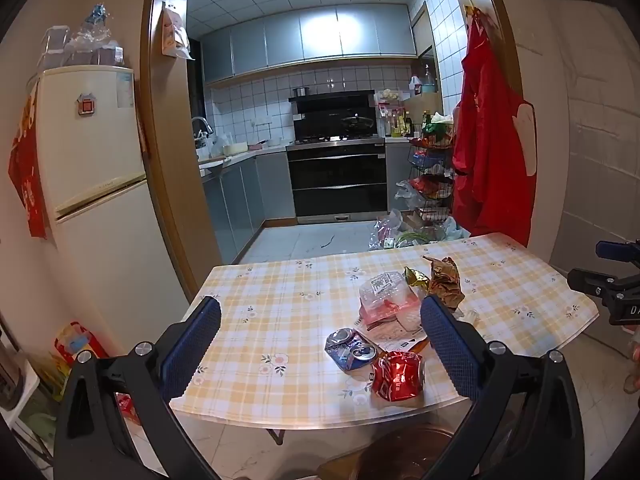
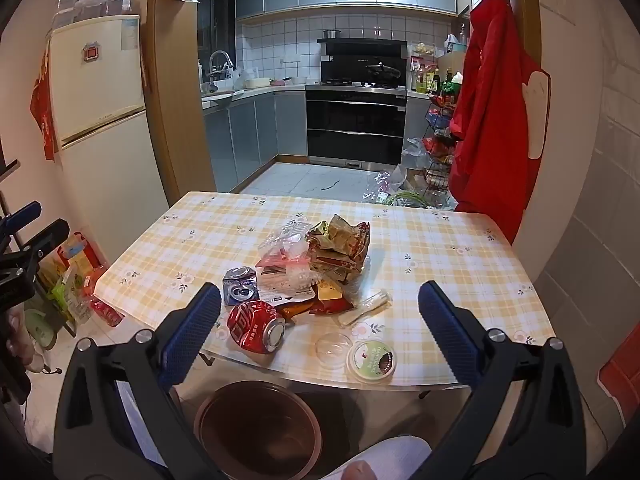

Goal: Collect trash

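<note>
A heap of trash lies on the checked table (image 2: 440, 248): a crushed red can (image 2: 256, 326), a crushed blue can (image 2: 240, 284), crumpled snack wrappers (image 2: 340, 248), clear plastic bags (image 2: 286, 244), a clear cup (image 2: 333, 349) and a green-printed lid (image 2: 371, 360). A brown bin (image 2: 258, 426) stands on the floor under the near table edge. My right gripper (image 2: 320, 320) is open above the near edge, empty. My left gripper (image 1: 320, 320) is open and empty above the table's left part, with the red can (image 1: 397, 376) and blue can (image 1: 350, 348) between its fingers' line of sight.
A fridge (image 1: 92, 184) stands to the left, with bags on the floor by it (image 2: 76, 280). A red apron (image 2: 492, 120) hangs on the right door frame. The kitchen with an oven (image 2: 356, 120) and floor clutter (image 2: 408, 188) lies behind the table.
</note>
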Available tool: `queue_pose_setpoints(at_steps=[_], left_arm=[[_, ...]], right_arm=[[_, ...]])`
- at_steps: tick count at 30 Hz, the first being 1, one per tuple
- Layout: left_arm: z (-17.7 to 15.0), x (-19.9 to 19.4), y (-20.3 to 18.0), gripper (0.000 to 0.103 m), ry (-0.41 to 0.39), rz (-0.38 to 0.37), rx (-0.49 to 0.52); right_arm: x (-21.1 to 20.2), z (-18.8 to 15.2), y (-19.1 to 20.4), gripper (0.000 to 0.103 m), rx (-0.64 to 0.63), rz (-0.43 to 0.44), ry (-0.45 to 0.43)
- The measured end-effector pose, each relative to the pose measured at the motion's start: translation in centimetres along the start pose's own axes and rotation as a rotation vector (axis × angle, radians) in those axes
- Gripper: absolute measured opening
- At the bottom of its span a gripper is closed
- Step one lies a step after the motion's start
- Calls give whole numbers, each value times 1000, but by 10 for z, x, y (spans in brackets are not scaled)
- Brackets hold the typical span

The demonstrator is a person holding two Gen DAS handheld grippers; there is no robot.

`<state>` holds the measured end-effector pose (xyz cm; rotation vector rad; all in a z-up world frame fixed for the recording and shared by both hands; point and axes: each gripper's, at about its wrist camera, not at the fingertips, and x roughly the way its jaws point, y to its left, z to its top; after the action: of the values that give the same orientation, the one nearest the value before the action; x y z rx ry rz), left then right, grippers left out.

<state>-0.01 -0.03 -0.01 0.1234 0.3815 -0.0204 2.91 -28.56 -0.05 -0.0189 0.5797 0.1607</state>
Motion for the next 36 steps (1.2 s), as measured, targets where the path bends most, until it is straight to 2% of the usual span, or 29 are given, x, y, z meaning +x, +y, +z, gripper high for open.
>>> queue_pose_setpoints(at_steps=[36], left_arm=[[6,-10,0,98,-22,13,3]], right_arm=[[-3,1,2,97,2,-1,-1]])
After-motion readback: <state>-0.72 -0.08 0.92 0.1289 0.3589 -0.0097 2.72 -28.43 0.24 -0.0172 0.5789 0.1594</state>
